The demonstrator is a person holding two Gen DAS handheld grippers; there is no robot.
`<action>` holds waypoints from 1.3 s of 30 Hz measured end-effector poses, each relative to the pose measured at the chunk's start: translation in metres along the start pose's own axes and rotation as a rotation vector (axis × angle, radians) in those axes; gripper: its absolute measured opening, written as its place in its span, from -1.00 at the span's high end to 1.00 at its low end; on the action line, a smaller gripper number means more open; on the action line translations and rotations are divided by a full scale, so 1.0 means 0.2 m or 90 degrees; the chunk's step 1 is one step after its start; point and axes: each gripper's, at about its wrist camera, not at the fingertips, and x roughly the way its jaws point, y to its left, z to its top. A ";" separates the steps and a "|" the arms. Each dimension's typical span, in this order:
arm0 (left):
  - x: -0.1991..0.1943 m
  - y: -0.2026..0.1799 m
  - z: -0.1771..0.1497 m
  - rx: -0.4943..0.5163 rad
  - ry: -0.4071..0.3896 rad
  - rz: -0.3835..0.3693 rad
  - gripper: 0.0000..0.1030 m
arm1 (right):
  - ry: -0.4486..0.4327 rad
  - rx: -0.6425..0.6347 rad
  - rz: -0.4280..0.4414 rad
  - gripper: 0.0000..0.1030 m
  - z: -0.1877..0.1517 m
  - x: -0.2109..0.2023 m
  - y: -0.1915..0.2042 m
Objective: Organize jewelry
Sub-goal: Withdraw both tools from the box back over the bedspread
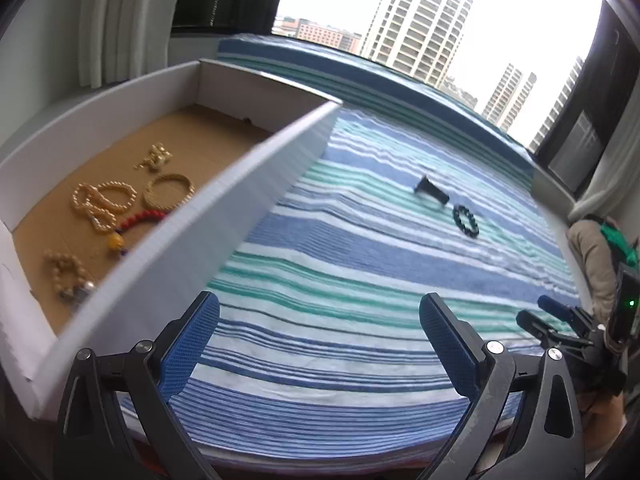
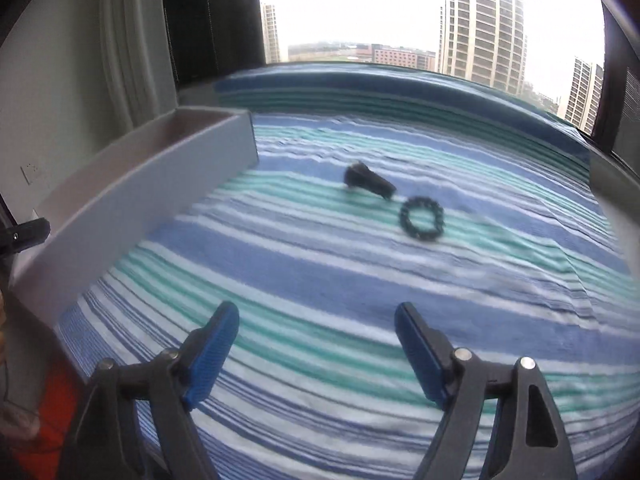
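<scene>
Jewelry mostly done: gold bead strings point(image 1: 105, 205), gold bangle point(image 1: 169, 191), red bracelet point(image 1: 141, 219) already inside box point(image 1: 256, 176). Left on bed point(image 1: 360, 264): black bracelet point(image 2: 421, 220), black clip point(image 2: 369, 181). Left gripper point(image 1: 320, 344), right gripper point(image 2: 317, 352): fingers wide apart, holding nothing.

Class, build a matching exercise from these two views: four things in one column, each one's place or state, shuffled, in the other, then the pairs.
1. black bead bracelet
2. red bead bracelet
3. left hand-held gripper
4. black clip

A. inside the white box
B. open, holding nothing
C. on the striped cloth, farther from the box
D. on the cloth, nearer the box

Pairs: 1-C, 2-A, 3-B, 4-D
</scene>
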 end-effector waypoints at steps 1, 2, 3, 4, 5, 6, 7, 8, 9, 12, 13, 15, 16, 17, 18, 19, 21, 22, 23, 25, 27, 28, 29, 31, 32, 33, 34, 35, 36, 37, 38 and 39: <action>0.04 -0.05 -0.03 0.009 0.007 -0.003 -0.94 | 0.008 0.013 -0.006 -0.59 -0.06 0.00 -0.02; 0.08 -0.09 -0.05 0.017 0.019 -0.006 -0.94 | 0.017 0.028 -0.009 -0.59 -0.11 -0.01 -0.04; 0.12 -0.12 -0.07 0.022 0.034 -0.009 -0.94 | 0.026 0.043 -0.009 -0.59 -0.16 -0.01 -0.06; 0.16 -0.16 -0.09 0.024 0.046 -0.018 -0.94 | 0.036 0.054 -0.011 -0.59 -0.20 -0.01 -0.09; 0.19 -0.18 -0.11 0.026 0.057 -0.024 -0.94 | 0.043 0.061 -0.017 -0.59 -0.25 0.00 -0.10; 0.21 -0.21 -0.13 0.029 0.068 -0.029 -0.93 | 0.048 0.067 -0.022 -0.59 -0.29 -0.01 -0.11; 0.22 -0.24 -0.15 0.034 0.076 -0.035 -0.93 | 0.053 0.072 -0.023 -0.59 -0.31 0.00 -0.11; 0.24 -0.26 -0.16 0.040 0.080 -0.041 -0.94 | 0.055 0.078 -0.021 -0.59 -0.33 0.01 -0.12; 0.24 -0.28 -0.18 0.046 0.084 -0.047 -0.94 | 0.056 0.082 -0.018 -0.59 -0.33 0.02 -0.12; 0.26 -0.33 -0.23 0.085 0.122 -0.052 -0.94 | 0.036 0.079 -0.016 -0.59 -0.31 -0.01 -0.10; 0.28 -0.35 -0.24 0.104 0.141 -0.046 -0.94 | 0.029 0.077 -0.015 -0.59 -0.29 -0.03 -0.10; 0.30 -0.39 -0.25 0.129 0.158 -0.020 -0.94 | 0.022 0.079 -0.004 -0.59 -0.26 -0.04 -0.09; 0.31 -0.41 -0.26 0.137 0.156 -0.002 -0.94 | 0.023 0.083 0.003 -0.59 -0.26 -0.04 -0.09; 0.30 -0.41 -0.26 0.144 0.157 0.002 -0.94 | 0.027 0.086 0.008 -0.59 -0.25 -0.04 -0.09; 0.30 -0.42 -0.25 0.144 0.157 -0.008 -0.94 | 0.031 0.087 0.013 -0.59 -0.26 -0.04 -0.08; 0.29 -0.42 -0.25 0.139 0.157 -0.028 -0.94 | 0.035 0.084 0.016 -0.59 -0.26 -0.04 -0.07; 0.27 -0.42 -0.24 0.114 0.157 -0.070 -0.94 | 0.044 0.070 0.008 -0.59 -0.28 -0.04 -0.06; 0.27 -0.41 -0.23 0.103 0.160 -0.083 -0.94 | 0.046 0.063 0.001 -0.59 -0.29 -0.04 -0.05; 0.27 -0.41 -0.23 0.097 0.165 -0.085 -0.94 | 0.047 0.057 -0.008 -0.59 -0.30 -0.04 -0.05; 0.28 -0.43 -0.23 0.108 0.169 -0.067 -0.94 | 0.041 0.056 -0.019 -0.59 -0.31 -0.05 -0.06; 0.29 -0.45 -0.23 0.133 0.164 -0.039 -0.94 | 0.035 0.062 -0.025 -0.59 -0.31 -0.06 -0.08; 0.29 -0.46 -0.23 0.145 0.160 -0.030 -0.94 | 0.033 0.064 -0.029 -0.59 -0.31 -0.06 -0.09; 0.29 -0.47 -0.22 0.154 0.158 -0.026 -0.94 | 0.031 0.064 -0.033 -0.59 -0.31 -0.07 -0.09; 0.29 -0.48 -0.20 0.164 0.158 -0.026 -0.94 | 0.031 0.062 -0.038 -0.59 -0.32 -0.07 -0.10; 0.29 -0.48 -0.18 0.167 0.157 -0.027 -0.94 | 0.031 0.062 -0.040 -0.59 -0.32 -0.07 -0.10; 0.29 -0.49 -0.16 0.170 0.156 -0.028 -0.94 | 0.032 0.062 -0.040 -0.59 -0.33 -0.07 -0.11; 0.29 -0.49 -0.14 0.172 0.153 -0.029 -0.94 | 0.034 0.062 -0.040 -0.59 -0.33 -0.07 -0.11; 0.29 -0.50 -0.11 0.176 0.152 -0.029 -0.94 | 0.035 0.063 -0.040 -0.59 -0.34 -0.07 -0.12; 0.30 -0.51 -0.09 0.179 0.150 -0.028 -0.94 | 0.036 0.066 -0.040 -0.59 -0.34 -0.07 -0.12; 0.31 -0.52 -0.06 0.183 0.149 -0.026 -0.94 | 0.037 0.069 -0.040 -0.59 -0.35 -0.06 -0.13; 0.31 -0.53 -0.05 0.188 0.148 -0.025 -0.94 | 0.037 0.071 -0.040 -0.59 -0.35 -0.06 -0.13; 0.32 -0.54 -0.03 0.193 0.148 -0.024 -0.94 | 0.037 0.074 -0.039 -0.59 -0.35 -0.07 -0.14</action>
